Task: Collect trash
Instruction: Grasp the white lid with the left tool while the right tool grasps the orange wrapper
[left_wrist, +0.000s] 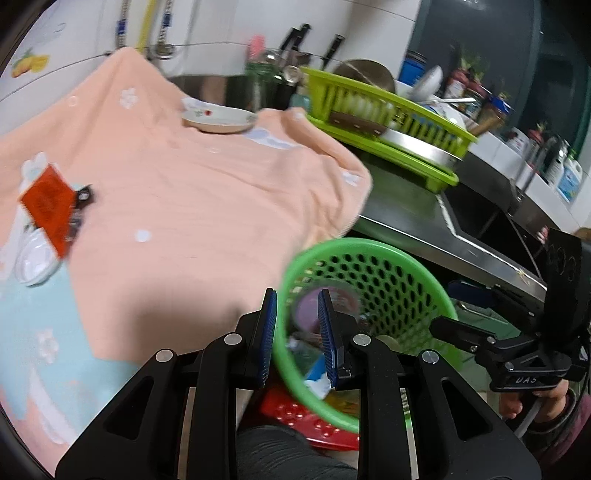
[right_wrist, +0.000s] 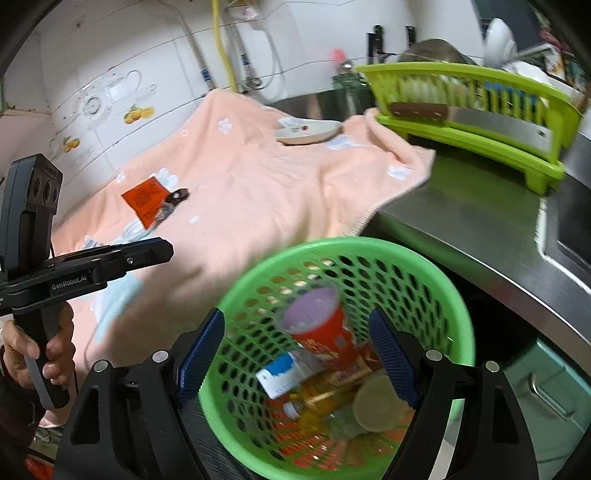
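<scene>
A green perforated trash basket (right_wrist: 369, 258) stands below the counter edge and holds a red cup (right_wrist: 325, 328), a blue-white carton (right_wrist: 284, 373) and other wrappers. It also shows in the left wrist view (left_wrist: 369, 247). My right gripper (right_wrist: 299, 350) is open and empty just above the basket's mouth. My left gripper (left_wrist: 297, 332) is partly open and empty over the basket's near rim. An orange-red packet (left_wrist: 48, 203) (right_wrist: 146, 201) lies on the peach towel (left_wrist: 184, 184) beside a small dark wrapper (left_wrist: 83, 195) and a clear plastic lid (left_wrist: 35, 262).
A small plate (left_wrist: 221, 120) sits at the towel's far edge. A lime dish rack (left_wrist: 388, 122) with dishes stands on the steel counter (right_wrist: 461, 221), and a sink (left_wrist: 487, 218) lies to the right. A red basket (left_wrist: 306, 417) lies under the green one.
</scene>
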